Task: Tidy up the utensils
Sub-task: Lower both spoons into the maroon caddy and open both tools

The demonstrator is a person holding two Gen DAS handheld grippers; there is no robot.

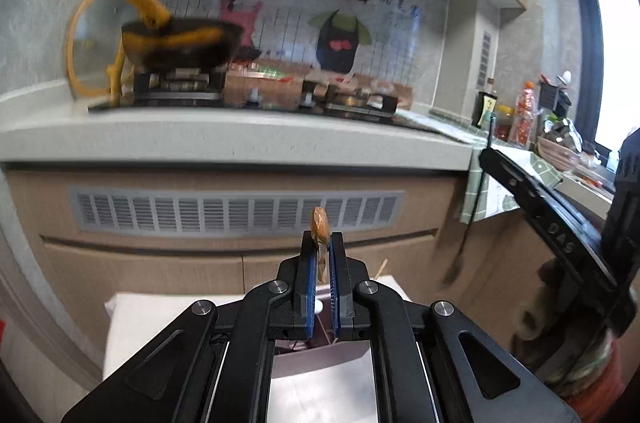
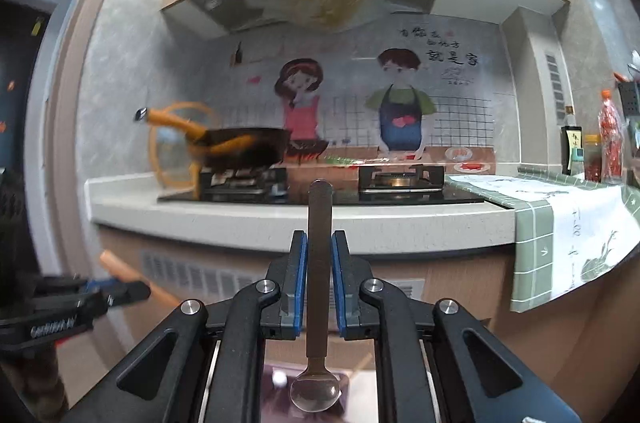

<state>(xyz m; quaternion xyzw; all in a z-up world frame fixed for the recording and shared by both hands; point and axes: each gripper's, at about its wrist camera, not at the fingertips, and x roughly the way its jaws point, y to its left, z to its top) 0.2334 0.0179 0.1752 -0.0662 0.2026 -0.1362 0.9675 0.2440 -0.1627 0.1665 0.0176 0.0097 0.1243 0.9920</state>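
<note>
Left gripper: pinched a slim orange-tipped wooden utensil handle, end pointing up.
Right gripper: clamped a brown-handled metal spoon, bowl hanging towards the camera, likely lifted for sorting.

Black hand-held gripper, blue pads, silver screws, slotted arms.

We cannot tell what the left gripper clamps: only an orange-brown tip shows above its pads, the rest hidden between them. The wok on the stove at the counter's left end is motion-blurred. The bottles at the counter's right edge are too small to read.
</note>
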